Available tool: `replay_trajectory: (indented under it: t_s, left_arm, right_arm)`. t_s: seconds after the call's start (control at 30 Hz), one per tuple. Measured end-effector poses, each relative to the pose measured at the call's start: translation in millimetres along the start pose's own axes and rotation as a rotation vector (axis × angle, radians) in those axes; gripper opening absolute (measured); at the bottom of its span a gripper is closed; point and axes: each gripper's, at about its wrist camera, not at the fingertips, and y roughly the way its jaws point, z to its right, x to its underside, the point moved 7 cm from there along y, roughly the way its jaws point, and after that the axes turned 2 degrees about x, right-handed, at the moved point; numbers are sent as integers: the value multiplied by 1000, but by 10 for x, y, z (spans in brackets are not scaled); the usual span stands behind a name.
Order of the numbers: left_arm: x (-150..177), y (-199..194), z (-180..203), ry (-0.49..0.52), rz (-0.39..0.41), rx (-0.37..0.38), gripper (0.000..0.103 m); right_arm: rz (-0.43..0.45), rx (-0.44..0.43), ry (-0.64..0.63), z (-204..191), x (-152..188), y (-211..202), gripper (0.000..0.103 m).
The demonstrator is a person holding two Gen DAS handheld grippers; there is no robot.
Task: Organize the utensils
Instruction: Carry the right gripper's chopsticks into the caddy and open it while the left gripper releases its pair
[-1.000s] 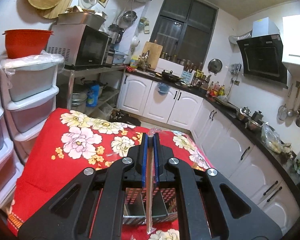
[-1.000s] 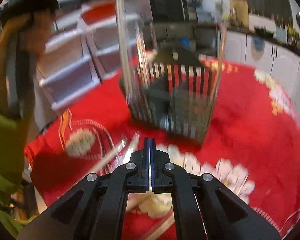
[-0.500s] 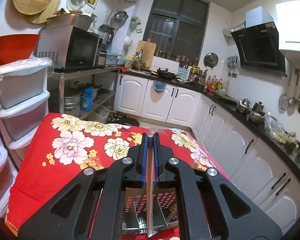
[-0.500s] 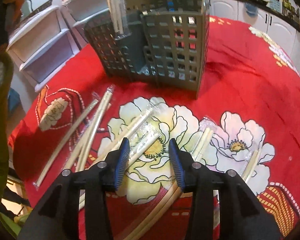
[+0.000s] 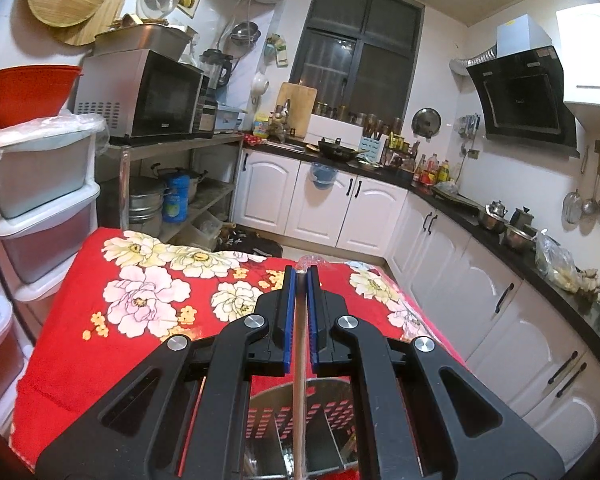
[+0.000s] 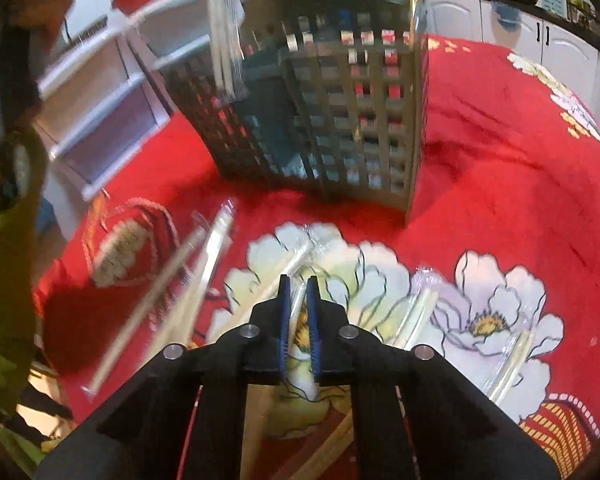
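My left gripper (image 5: 301,270) is shut on a plastic-wrapped pair of chopsticks (image 5: 300,380) that hangs upright, its lower end inside the grey slotted utensil caddy (image 5: 332,412). The right wrist view shows that caddy (image 6: 340,120) standing on the red floral tablecloth (image 6: 500,160), with the held pair (image 6: 224,32) entering its left compartment. My right gripper (image 6: 297,280) is low over the cloth in front of the caddy. Its jaws are closing, and the blue pads pinch another wrapped pair of chopsticks (image 6: 298,304). Several more wrapped pairs (image 6: 204,264) lie loose around it.
A white drawer tower (image 5: 40,200) stands at the table's left edge. A person's green sleeve (image 6: 4,260) is at the left of the right wrist view. Kitchen cabinets (image 5: 340,208) line the far wall and the right side. More wrapped chopsticks (image 6: 512,360) lie at the right.
My right gripper opened, sank onto the cloth and closed on a wrapped pair of chopsticks. The left gripper lowered its held pair a little further into the caddy.
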Motion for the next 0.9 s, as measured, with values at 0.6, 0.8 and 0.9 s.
replay_trajectory:
  t_s: [0.6,0.8,0.9]
  left_arm:
    - [-330,34,131,11,25,21,1]
    - [-290,72,67,14,18,5,1]
    - [-202,104,-16,7,7,2,1]
  right_arm:
    - [539,4,-8,21,-1538,-1624,6]
    - [688,25,-23,61,-1983,-1932,6]
    - [751,52,-40,82,-2115,-1998,6]
